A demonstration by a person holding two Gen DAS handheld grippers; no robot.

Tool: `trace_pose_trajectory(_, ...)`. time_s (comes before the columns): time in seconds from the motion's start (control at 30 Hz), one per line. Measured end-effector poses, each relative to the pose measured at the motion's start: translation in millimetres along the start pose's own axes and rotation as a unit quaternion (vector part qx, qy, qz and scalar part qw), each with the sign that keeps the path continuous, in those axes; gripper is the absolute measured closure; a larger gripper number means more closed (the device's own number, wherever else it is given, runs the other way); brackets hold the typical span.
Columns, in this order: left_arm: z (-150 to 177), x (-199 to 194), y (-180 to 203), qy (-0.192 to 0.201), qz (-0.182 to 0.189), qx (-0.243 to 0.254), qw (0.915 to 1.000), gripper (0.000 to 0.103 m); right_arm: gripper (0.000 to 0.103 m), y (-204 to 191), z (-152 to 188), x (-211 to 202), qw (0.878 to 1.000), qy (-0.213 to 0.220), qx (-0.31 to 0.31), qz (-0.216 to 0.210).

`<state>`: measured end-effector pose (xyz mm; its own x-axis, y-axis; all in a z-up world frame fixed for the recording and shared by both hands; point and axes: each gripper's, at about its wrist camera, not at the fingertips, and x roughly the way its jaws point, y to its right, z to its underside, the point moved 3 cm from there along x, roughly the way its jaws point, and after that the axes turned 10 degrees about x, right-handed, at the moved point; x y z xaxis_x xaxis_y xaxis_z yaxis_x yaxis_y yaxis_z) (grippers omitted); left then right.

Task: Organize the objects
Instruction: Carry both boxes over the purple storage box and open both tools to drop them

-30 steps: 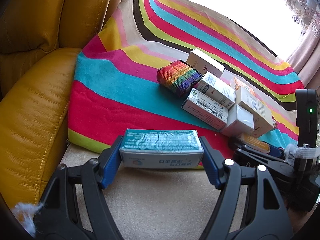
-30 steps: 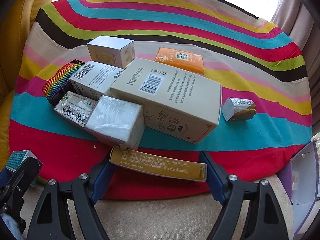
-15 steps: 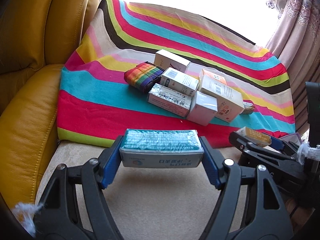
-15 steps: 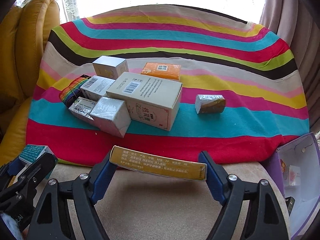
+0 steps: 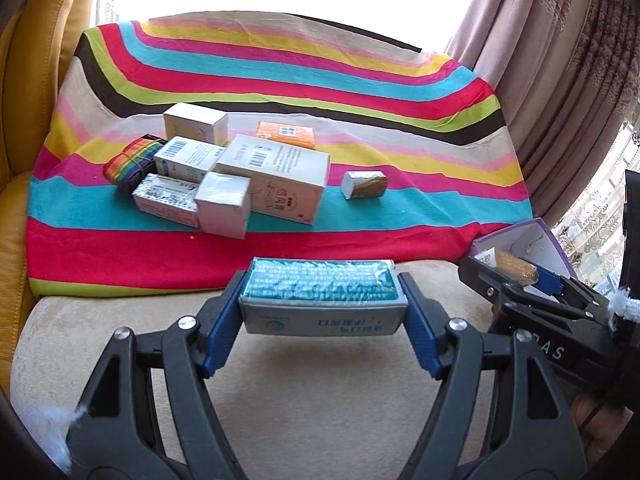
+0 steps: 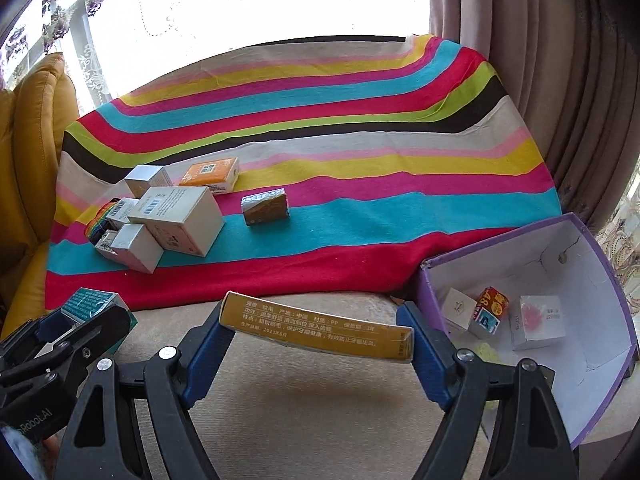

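Observation:
My left gripper (image 5: 322, 312) is shut on a teal and white box (image 5: 322, 298), held above the beige cushion (image 5: 280, 420). My right gripper (image 6: 316, 334) is shut on a flat yellow box (image 6: 316, 330), just left of an open purple box (image 6: 600, 264) with white inside that holds three small boxes (image 6: 538, 322). The right gripper also shows in the left wrist view (image 5: 516, 276), and the left gripper shows in the right wrist view (image 6: 80, 320). A cluster of white boxes (image 5: 276, 178) and a rainbow strap roll (image 5: 130, 162) lie on the striped cloth (image 5: 360, 92).
An orange packet (image 5: 286, 134) and a small foil-wrapped block (image 5: 364, 185) lie on the cloth to the right of the cluster. A yellow leather armrest (image 5: 16, 160) is at the left. Curtains (image 5: 560, 60) hang at the right.
Both grippers have pulled back from the cloth and swung to the right with their boxes. The purple box has come fully into the right wrist view.

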<state>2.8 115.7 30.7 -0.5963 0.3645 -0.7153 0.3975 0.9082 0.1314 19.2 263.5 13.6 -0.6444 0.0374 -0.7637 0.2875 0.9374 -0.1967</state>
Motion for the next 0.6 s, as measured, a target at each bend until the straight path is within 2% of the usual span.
trace_pose_trajectory(0.3, -26, 36, 92, -0.018, 0.067, 0.058, 0.9959, 0.027, 0.021, 104, -8, -13, 0.996, 0.019, 0.066, 0.057)
trace_pose_trajectory(0.6, -41, 55, 169, -0.021, 0.142, 0.095, 0.9851, 0.027, 0.021, 188, -8, -29, 0.986, 0.035, 0.135, 0.097)
